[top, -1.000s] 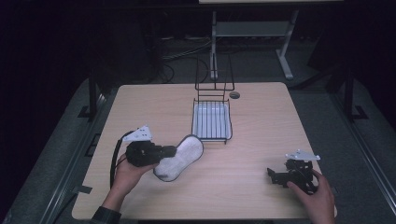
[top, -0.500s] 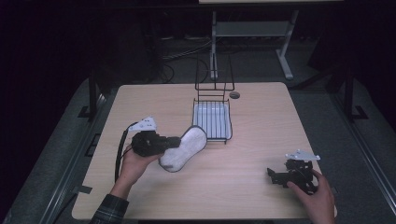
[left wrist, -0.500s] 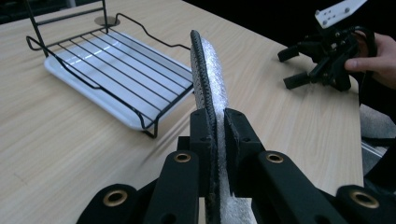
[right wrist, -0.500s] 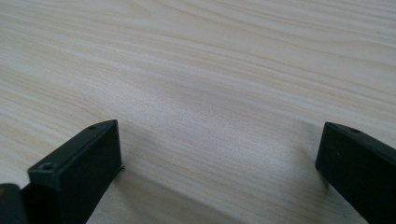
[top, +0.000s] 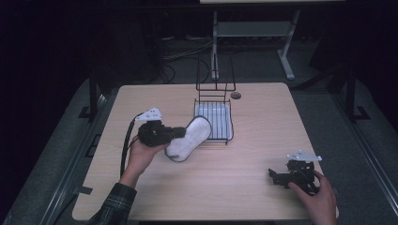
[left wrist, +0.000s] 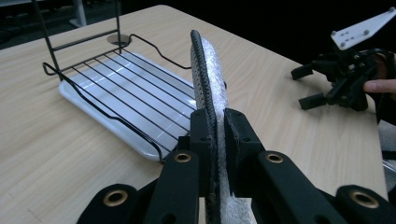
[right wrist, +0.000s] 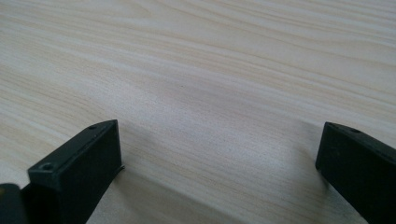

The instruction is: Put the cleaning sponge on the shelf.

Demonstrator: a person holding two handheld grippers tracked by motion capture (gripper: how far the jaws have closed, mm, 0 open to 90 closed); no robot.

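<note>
A white shoe insole point(top: 189, 138) with a dark woven edge hangs a little above the wooden table point(top: 253, 131), just left of the rack's near corner. My left gripper point(top: 178, 133) is shut on the insole's middle. In the left gripper view the insole point(left wrist: 208, 77) stands on edge between the closed jaws of my left gripper point(left wrist: 218, 127), pointing past the rack. My right gripper point(top: 276, 177) rests low at the table's near right, held by a hand. In the right gripper view my right gripper point(right wrist: 219, 161) is open, with bare wood between its jaws.
A black wire rack point(top: 231, 123) sits on a white tray point(left wrist: 88, 105) at the table's middle back, with an upright wire frame point(top: 215, 79) behind it. A round cable hole point(top: 235, 95) lies beside it. Chair and desk legs stand in the dark beyond the far edge.
My left gripper has carried the insole forward and to the right, closer to the rack's near-left corner. The right gripper has stayed in place.
</note>
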